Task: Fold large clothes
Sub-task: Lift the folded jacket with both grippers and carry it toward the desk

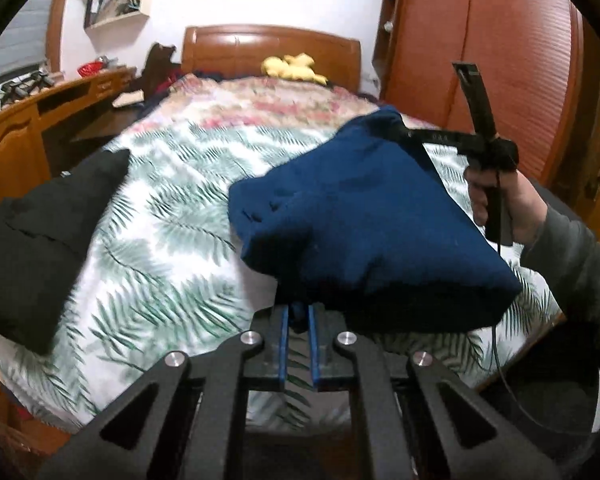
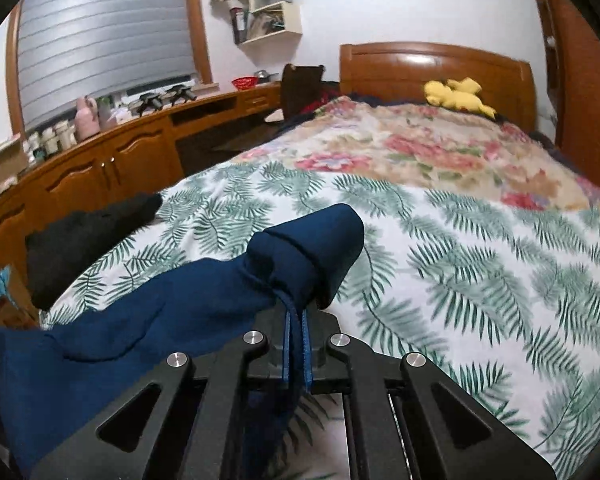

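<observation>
A: Blue garment [image 1: 364, 216] hangs in the air over the foot of the bed [image 1: 168, 208], pinched at two spots. It is a plain dark blue, thick and soft, bunched up, not spread flat.

B: Who holds which end?

A: The left hand-held gripper [image 1: 298, 318] has its jaws nearly together on a fold at the near lower edge, the cloth rising up and away from it. The right hand-held gripper [image 1: 400, 130] bites the far upper corner; the right hand [image 1: 500, 200] shows beside it on the handle.

B: And from the right side?

A: In the right wrist view the right hand-held gripper [image 2: 296, 320] is clamped on a rolled, cuff-like end just ahead of its fingers, and the rest of the garment [image 2: 160, 312] trails off down to the left.

B: So the long axis?

A: It runs from one grip to the other, slanting across the bed, right end farther up the bed and higher. Most of the cloth sags between and below the grips.

B: What does the next move turn on?

A: My guess is spreading that span taut, then laying it on the leaf-print sheet [image 2: 460, 260]. Both hands are equally engaged. A black garment [image 1: 40, 240] lies well apart on the left edge of the bed, so the middle is free.
</observation>
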